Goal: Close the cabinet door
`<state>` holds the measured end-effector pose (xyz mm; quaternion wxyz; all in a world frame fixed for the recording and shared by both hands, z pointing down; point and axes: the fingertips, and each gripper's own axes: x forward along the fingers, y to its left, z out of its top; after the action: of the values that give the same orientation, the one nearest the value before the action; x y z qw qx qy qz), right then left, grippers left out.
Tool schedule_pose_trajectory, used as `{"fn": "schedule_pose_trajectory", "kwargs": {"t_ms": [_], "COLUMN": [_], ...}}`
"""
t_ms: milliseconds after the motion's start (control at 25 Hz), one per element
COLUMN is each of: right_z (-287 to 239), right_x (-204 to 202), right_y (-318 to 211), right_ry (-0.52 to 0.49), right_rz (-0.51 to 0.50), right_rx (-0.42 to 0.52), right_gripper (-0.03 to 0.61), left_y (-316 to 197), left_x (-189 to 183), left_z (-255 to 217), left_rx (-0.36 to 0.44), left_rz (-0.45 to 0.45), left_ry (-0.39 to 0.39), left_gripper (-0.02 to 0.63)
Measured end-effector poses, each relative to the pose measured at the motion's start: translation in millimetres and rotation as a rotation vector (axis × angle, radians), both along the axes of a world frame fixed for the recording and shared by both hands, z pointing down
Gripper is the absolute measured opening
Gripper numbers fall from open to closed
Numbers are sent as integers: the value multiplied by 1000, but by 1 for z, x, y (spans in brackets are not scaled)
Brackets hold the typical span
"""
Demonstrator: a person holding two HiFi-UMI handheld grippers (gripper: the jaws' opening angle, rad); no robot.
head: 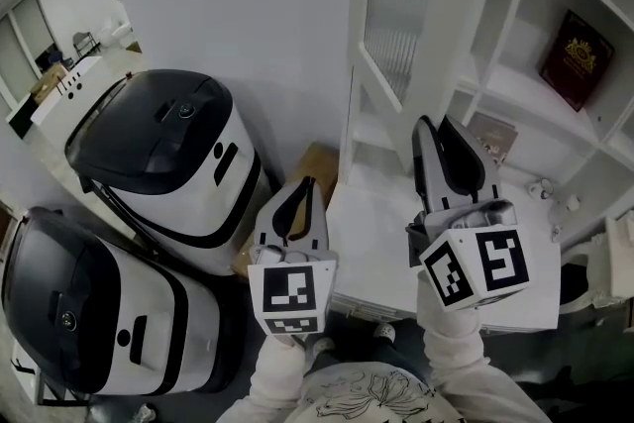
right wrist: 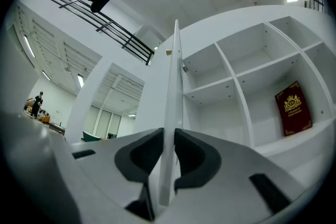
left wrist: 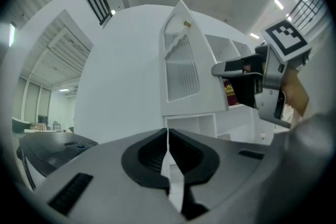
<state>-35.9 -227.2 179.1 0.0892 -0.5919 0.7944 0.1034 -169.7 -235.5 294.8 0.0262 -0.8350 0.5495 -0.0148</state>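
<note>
Well to the left of the cabinet (right wrist: 237, 80) stand two white machines with black lids (head: 163, 149) (head: 79, 312), one behind the other. Between them and the cabinet the left gripper (left wrist: 168, 136) is held up, its jaws pressed together with nothing in them. The one cabinet door (head: 396, 10) hangs at the cabinet's left side and stands swung out, open. It is white, with a tall ribbed pane set in a plain frame, and it shows edge-on in the right gripper view. The right gripper (right wrist: 167, 136) is clamped narrowly on that thin edge, one pad on each face. Right of the door the open shelves show, with one dark red book (head: 575, 57) leaning in a compartment.
</note>
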Motion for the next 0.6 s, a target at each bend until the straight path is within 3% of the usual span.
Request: {"fn": "schedule_pose_trajectory", "kwargs": {"t_ms": [600], "right_z": [2], "right_x": [74], "right_y": [-19], "right_ry": [-6], "right_rz": [-63], "right_rx": [-16], "right_gripper": [66], "left_y": [-15], "left_x": [65], "left_z": [1], "left_rx": [1], "left_rz": [-3], "left_ry": [-2], "left_gripper": [11]}}
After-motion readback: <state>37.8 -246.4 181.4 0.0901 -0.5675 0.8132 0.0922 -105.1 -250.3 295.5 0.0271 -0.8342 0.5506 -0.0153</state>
